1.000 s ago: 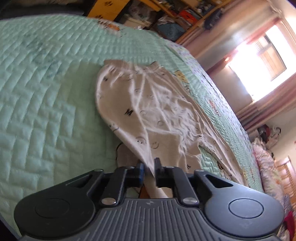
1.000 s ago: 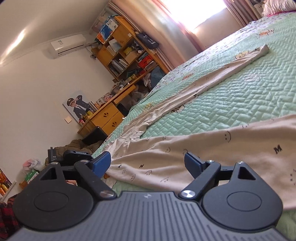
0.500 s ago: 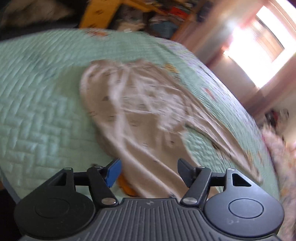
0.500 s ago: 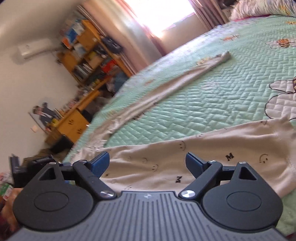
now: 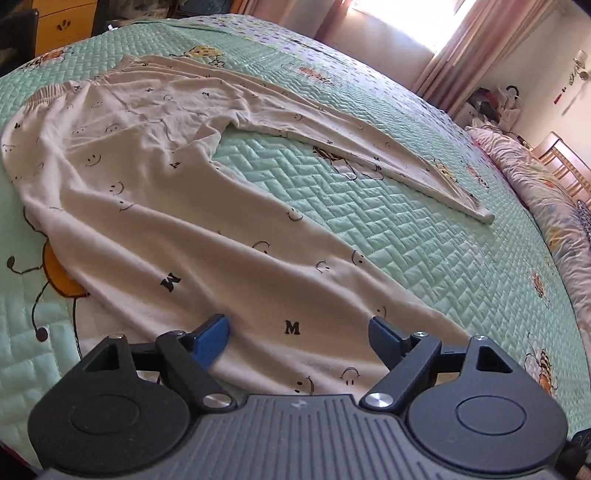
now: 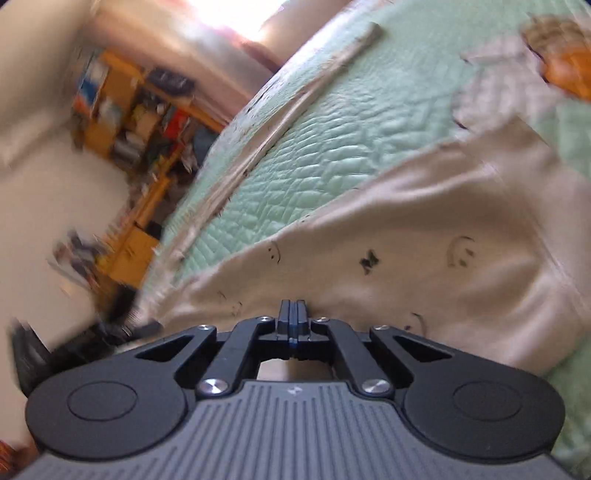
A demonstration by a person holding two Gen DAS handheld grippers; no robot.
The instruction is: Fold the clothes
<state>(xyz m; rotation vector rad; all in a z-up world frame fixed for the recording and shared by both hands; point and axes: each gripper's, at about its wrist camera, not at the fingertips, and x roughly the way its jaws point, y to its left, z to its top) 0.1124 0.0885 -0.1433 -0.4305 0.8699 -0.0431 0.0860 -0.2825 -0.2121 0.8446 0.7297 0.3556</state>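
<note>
Cream pyjama trousers (image 5: 147,206) printed with smileys and letters lie spread on a green quilt (image 5: 369,229). The waistband (image 5: 48,92) is at the far left and the two legs splay apart, the far leg (image 5: 369,144) reaching right. My left gripper (image 5: 299,328) is open low over the near leg, its blue pads either side of the cloth. The right wrist view is blurred. In it my right gripper (image 6: 291,314) is shut at the edge of the near trouser leg (image 6: 424,229), and the cloth bunches toward its fingers. The far leg (image 6: 295,99) runs away up the bed.
Patterned bedding (image 5: 546,192) is heaped along the bed's right side. Pink curtains and a bright window (image 5: 461,44) stand beyond the bed. A yellow drawer unit (image 5: 62,22) and cluttered wooden shelves (image 6: 147,110) sit past the far-left edge.
My left gripper opened and let go of the trouser leg, which now lies flat. My right gripper went from open to shut on the near leg while swinging quickly.
</note>
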